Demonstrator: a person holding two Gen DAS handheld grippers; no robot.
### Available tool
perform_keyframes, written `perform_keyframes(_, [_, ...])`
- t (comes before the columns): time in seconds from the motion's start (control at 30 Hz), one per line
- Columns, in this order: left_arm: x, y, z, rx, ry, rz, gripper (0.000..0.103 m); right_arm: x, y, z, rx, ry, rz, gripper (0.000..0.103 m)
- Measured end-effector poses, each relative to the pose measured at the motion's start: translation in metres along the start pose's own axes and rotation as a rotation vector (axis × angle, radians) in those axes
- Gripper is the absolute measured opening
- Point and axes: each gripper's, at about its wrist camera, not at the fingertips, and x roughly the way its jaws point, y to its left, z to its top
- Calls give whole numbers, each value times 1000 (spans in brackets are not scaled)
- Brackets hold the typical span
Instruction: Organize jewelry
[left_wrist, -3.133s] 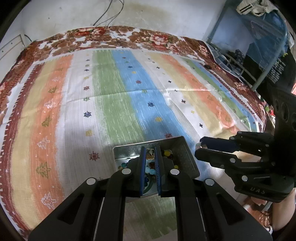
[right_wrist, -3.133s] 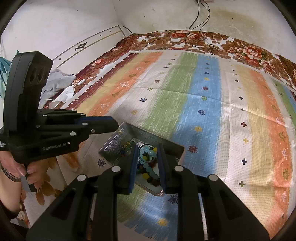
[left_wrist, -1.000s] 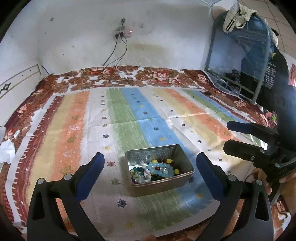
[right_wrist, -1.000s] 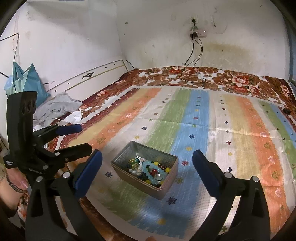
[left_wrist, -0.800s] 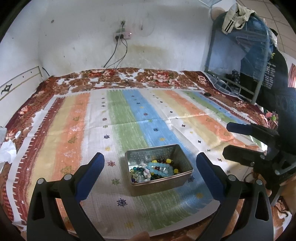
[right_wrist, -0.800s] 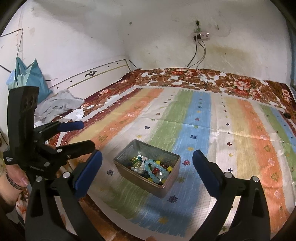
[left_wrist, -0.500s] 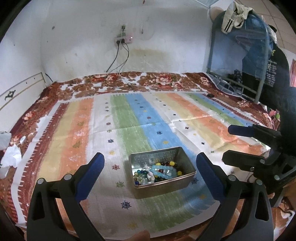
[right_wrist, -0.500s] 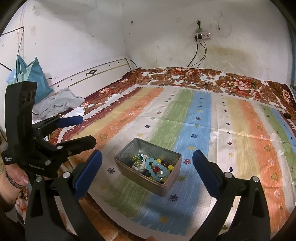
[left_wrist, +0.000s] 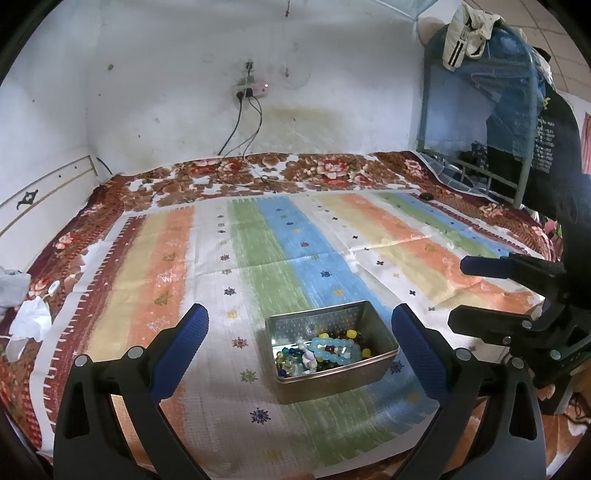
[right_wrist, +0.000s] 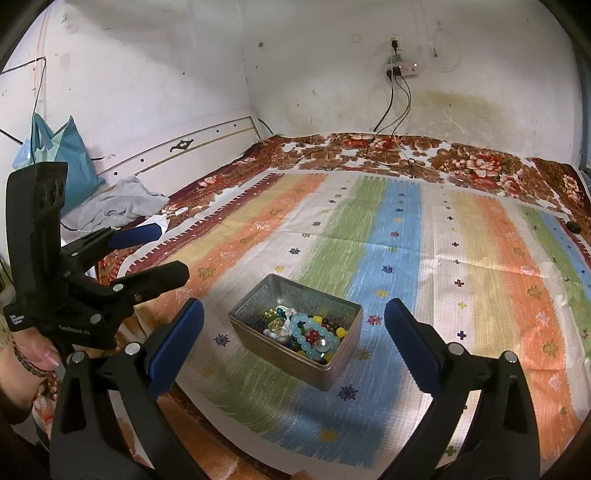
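A silver metal tin (left_wrist: 380, 362) stands on the striped mat, also in the right wrist view (right_wrist: 347, 360). It holds bead jewelry: a light blue bead bracelet (left_wrist: 334, 349) (right_wrist: 301, 334) and several coloured beads. My left gripper (left_wrist: 300, 325) is open and empty, held back above the mat's near edge with the tin between its fingers' line of sight. My right gripper (right_wrist: 293, 317) is open and empty, likewise back from the tin. Each gripper shows in the other's view, the right one (left_wrist: 480, 291) and the left one (right_wrist: 147, 254).
The striped mat (left_wrist: 258, 258) lies on a floral blanket (left_wrist: 295, 170) over a bed. Grey cloth and tissues (right_wrist: 118, 206) lie at the left edge. A blue metal rack with clothes (left_wrist: 498, 92) stands at the right. Cables hang from a wall socket (left_wrist: 251, 88).
Both grippers opened wide, let go inside the tin, and pulled back and up from it. The jewelry stays in the tin. In the last half second they drifted slightly farther back.
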Motion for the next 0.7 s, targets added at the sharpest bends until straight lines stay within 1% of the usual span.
perform_keyframes(0.27, [-5,-3,0,16,-35,-1,97,1,1,-1,-4,9,-3,97])
perform_keyframes(0.33, [-5,-4,0,18,-35,-15,97,2,1,-2,-2,11,1,97])
perform_keyframes(0.53, [-5,-2,0,5,-31,-10,97,1,1,-2,-3,9,-1,97])
perform_keyframes(0.7, [-5,-2,0,-1,-20,-27,97,1,1,-2,-4,9,-1,97])
